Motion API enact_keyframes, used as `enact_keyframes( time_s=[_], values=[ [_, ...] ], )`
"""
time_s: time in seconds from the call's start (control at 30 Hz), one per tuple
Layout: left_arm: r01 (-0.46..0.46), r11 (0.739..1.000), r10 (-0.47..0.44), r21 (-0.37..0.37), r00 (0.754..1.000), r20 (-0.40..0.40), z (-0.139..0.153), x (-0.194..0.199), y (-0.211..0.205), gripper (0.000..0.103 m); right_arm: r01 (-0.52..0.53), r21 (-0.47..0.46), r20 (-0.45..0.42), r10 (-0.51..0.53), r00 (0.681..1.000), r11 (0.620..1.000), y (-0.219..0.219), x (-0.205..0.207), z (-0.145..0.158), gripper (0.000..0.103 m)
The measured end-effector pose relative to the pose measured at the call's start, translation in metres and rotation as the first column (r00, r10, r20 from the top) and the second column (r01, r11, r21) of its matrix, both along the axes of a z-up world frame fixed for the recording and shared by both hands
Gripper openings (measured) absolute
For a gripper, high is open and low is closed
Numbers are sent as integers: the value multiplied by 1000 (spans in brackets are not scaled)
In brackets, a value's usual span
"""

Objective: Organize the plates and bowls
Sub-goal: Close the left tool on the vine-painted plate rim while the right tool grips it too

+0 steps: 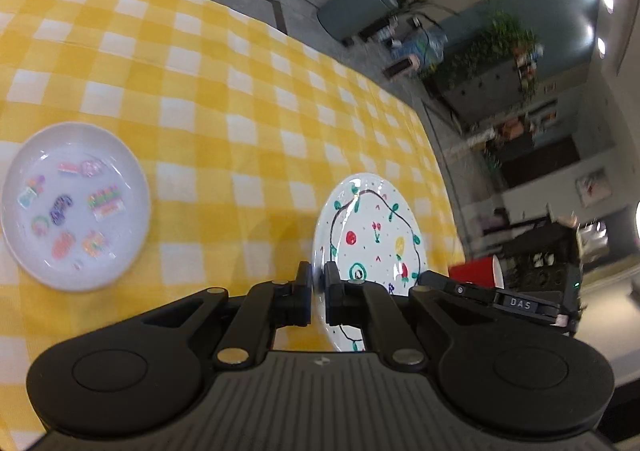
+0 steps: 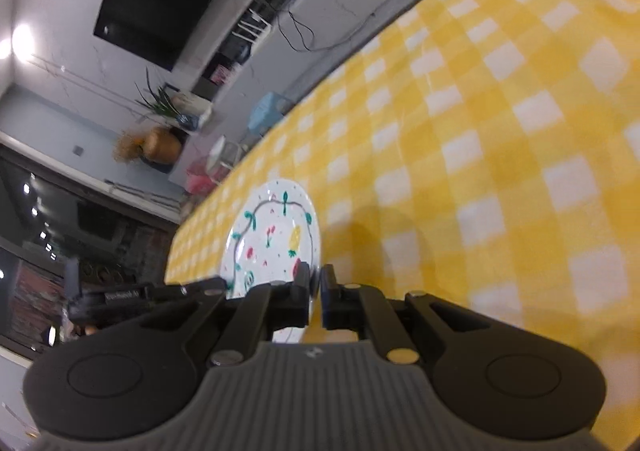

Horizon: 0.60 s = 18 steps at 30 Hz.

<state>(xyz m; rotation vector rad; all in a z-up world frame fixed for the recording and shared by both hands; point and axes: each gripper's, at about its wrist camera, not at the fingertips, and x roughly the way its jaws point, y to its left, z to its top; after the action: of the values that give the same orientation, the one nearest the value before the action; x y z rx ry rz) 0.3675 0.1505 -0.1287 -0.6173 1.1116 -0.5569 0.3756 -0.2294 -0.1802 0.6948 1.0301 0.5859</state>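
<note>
Fruit-painted plate [image 1: 376, 235] pinched at opposite rims by left claw [image 1: 318, 283] and right claw [image 2: 316, 283], both closed on it; tilted above yellow-checked counter [image 1: 224, 99], right of sticker plate [image 1: 74, 207], probably for stacking there.

A table under a yellow-and-white checked cloth [image 1: 224, 99] carries a white sticker plate [image 1: 76, 207] at the left of the left wrist view, well apart from a second, painted plate [image 1: 372, 227].
</note>
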Motion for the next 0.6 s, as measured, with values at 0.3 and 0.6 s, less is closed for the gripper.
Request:
enact_keyframes(
  time_s=[0.3,0.6],
  values=[
    [139,990,-135,34,986,-100,-2,-18,-36,6,23,-27,-50,-25,998,999,-28,-75,7,3],
    [225,971,-216,76,970,-110,-2,-37,-56,7,6,-45,-81,-10,997,999,-37,-125,7,4]
  ],
)
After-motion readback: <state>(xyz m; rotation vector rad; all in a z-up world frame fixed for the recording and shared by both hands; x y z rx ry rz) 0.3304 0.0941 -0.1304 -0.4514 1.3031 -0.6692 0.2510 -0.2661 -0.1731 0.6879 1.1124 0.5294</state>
